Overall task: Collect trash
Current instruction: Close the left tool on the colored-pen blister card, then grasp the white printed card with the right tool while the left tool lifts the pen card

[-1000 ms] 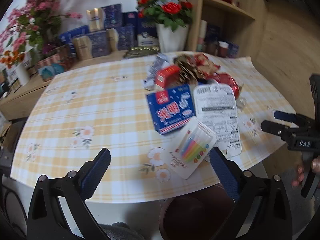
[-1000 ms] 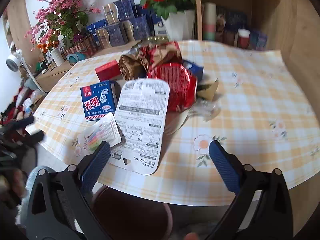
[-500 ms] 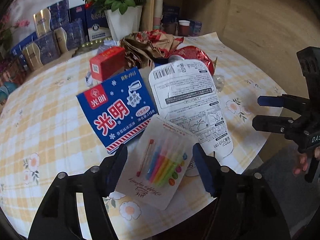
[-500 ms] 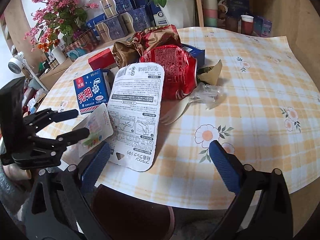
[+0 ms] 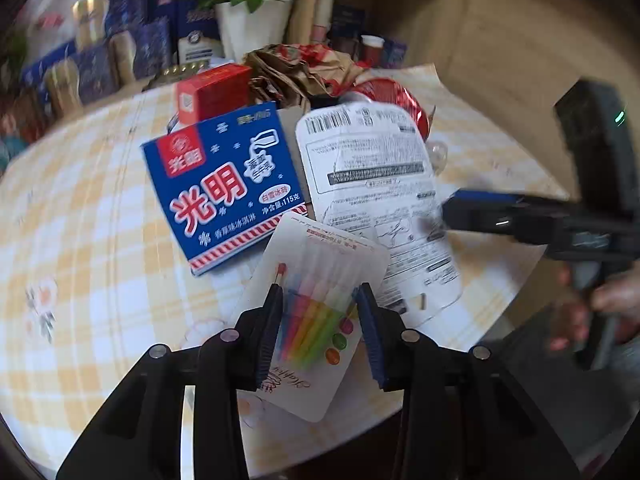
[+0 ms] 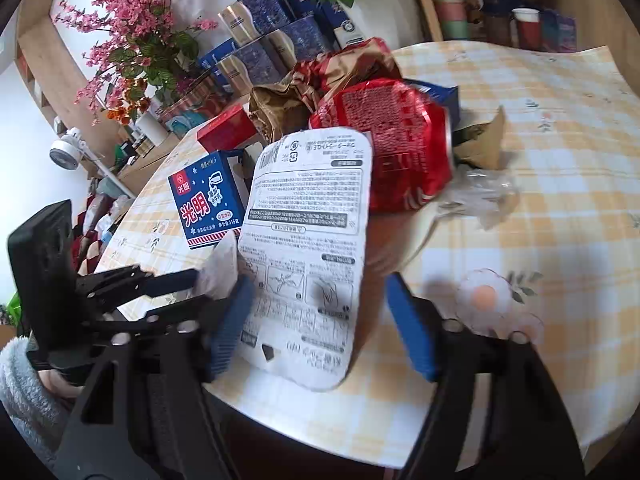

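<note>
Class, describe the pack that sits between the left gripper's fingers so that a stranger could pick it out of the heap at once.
On the yellow checked tablecloth, find the litter heap and its blue ice-cream box. At that box's near corner lies the white candle card, between the left gripper fingers. Only it shows rainbow-coloured sticks.

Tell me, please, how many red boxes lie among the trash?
1: the red box sits behind the blue carton, beside the crumpled brown paper. Others may be hidden under the pile.

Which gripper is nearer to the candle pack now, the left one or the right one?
Left. The left gripper straddles the candle pack, one finger each side. The right gripper sits over the white backing card beside it.
</note>
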Demonstrator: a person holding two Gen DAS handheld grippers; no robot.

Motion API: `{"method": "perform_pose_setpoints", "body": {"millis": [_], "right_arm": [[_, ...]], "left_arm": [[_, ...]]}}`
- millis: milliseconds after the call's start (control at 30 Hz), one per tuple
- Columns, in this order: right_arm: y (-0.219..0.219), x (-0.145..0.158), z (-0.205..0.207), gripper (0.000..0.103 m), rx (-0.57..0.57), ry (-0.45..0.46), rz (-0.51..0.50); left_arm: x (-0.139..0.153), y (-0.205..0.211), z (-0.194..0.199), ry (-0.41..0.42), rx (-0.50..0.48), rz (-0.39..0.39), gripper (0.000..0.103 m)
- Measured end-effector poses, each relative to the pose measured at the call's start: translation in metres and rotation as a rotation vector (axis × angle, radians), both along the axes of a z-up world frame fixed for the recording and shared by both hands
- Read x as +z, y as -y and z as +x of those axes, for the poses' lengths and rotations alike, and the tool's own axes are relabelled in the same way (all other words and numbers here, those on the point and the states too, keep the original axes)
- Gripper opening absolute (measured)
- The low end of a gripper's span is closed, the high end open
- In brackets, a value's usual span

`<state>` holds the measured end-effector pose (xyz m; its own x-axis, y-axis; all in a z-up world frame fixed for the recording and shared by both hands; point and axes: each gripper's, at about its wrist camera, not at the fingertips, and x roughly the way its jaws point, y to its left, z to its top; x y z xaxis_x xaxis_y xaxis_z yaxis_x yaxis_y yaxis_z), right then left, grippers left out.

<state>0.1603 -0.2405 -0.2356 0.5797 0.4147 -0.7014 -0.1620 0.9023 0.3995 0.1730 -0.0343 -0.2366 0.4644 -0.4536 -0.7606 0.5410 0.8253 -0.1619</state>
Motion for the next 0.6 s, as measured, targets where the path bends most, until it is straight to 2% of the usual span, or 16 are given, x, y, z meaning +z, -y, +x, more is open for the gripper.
{"method": "perform_pose_setpoints", "body": {"millis": [167,233,300,367,500,600], "right_arm": [[0.000,-0.011,0.021,0.060,-0.018,-0.013,0.040],[0.000,-0.015,0.028,0.056,-0.021,-0.027,0.070],[0.000,-0.019,0.032,0.038,-0.016,-0.042,0.095],[-0.001,-0.017,0.031,0.032,-0.014,-0.054,0.121],[-0.001,-0.004,0.018,0.015,0.000,-0.008,0.152],[-0.001,0.011,0.006,0.010,0.005,0.044,0.164]], "left_arm": [[0.002,-0.008,-0.007,-0.023,0.020,-0.048,0.036],[0.004,-0.009,-0.011,-0.022,0.019,-0.057,0.036],[0.008,-0.008,-0.014,-0.018,0.018,-0.062,0.036],[0.011,-0.008,-0.019,-0.006,0.017,-0.061,0.036],[0.021,-0.010,-0.027,0.023,0.030,-0.064,0.036],[0.030,-0.018,-0.033,0.037,0.060,-0.086,0.036]]}}
